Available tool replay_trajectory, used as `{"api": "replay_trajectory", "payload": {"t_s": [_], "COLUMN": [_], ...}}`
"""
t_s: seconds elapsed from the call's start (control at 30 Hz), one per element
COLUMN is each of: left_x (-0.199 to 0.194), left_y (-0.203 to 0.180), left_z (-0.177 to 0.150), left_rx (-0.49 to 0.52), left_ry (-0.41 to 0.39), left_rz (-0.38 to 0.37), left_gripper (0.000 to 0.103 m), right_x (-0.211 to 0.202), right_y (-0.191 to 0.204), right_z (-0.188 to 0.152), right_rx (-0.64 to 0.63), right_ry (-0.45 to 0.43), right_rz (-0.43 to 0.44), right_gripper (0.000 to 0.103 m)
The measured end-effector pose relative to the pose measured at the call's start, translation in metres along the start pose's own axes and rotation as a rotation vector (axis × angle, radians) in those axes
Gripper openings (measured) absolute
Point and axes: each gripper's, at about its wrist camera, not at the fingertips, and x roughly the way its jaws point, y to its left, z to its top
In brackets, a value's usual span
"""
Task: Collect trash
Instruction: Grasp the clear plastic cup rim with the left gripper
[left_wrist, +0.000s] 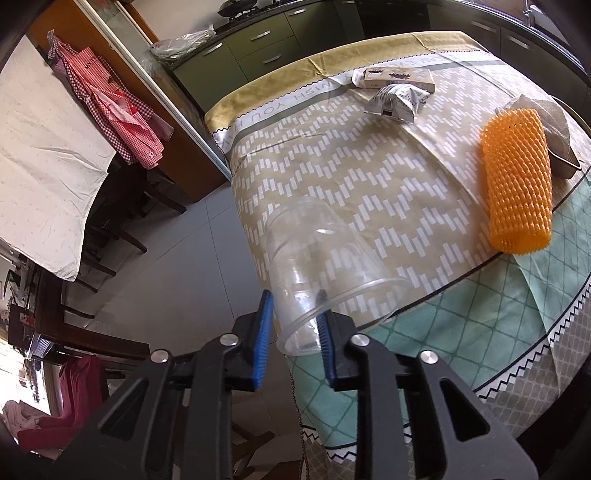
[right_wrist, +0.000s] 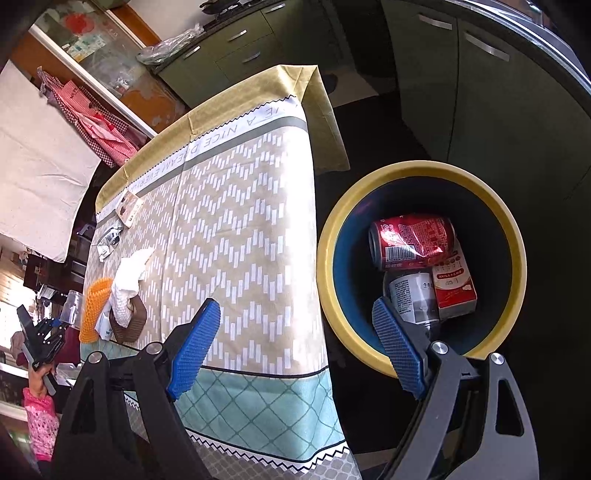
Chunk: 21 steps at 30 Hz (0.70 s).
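The tablecloth-covered table (left_wrist: 369, 184) is the landmark here. Just off its right-hand edge, on the floor, stands the yellow-rimmed bin (right_wrist: 325, 236), which already holds a crushed red can (right_wrist: 410, 236), a silver can (right_wrist: 413, 299) and a small red-and-white carton (right_wrist: 456, 291). On the table, an orange mesh sleeve (left_wrist: 517, 181) lies toward its near side; a crumpled silver wrapper (left_wrist: 399, 101) and a flat box (left_wrist: 399, 77) sit near its far edge.

At the table's near left corner, the left gripper (left_wrist: 291, 332) is clenched on the rim wall of a clear plastic cup (left_wrist: 317, 266), one blue pad outside and the other inside the mouth. The right gripper (right_wrist: 295, 350) hangs released and empty, between the table's edge and the bin.

The step in hand appears to be picking up the cup. The next move likely calls for carrying it across the table to the bin without crushing the thin wall or letting it slip.

The cup's transparency makes its base hard to trace. A brown container beside the sleeve is partly hidden behind it.
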Motion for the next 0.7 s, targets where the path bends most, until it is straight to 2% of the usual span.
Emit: {"api": "replay_trajectory", "payload": {"t_s": [0.03, 0.13, 0.37, 0.7], "left_x": [-0.001, -0.007, -0.034, -0.086], "left_y": [-0.001, -0.006, -0.028, -0.08], "left_z": [0.001, 0.005, 0.02, 0.061], "left_rx": [0.0, 0.008, 0.072, 0.182], "left_ry": [-0.005, -0.025, -0.087, -0.189], "left_rz": [-0.002, -0.012, -0.001, -0.05], "left_gripper": [0.011, 0.005, 0.005, 0.005], "right_x": [-0.001, -0.003, -0.01, -0.025], "right_y": [0.0, 0.001, 0.001, -0.018], "right_z": [0.0, -0.001, -0.005, -0.016], "right_rx": [-0.001, -0.007, -0.012, 0.013], "right_ry": [0.0, -0.003, -0.012, -0.035], "right_rz": [0.001, 0.004, 0.019, 0.023], "right_gripper": [0.084, 0.084, 0.084, 0.084]}}
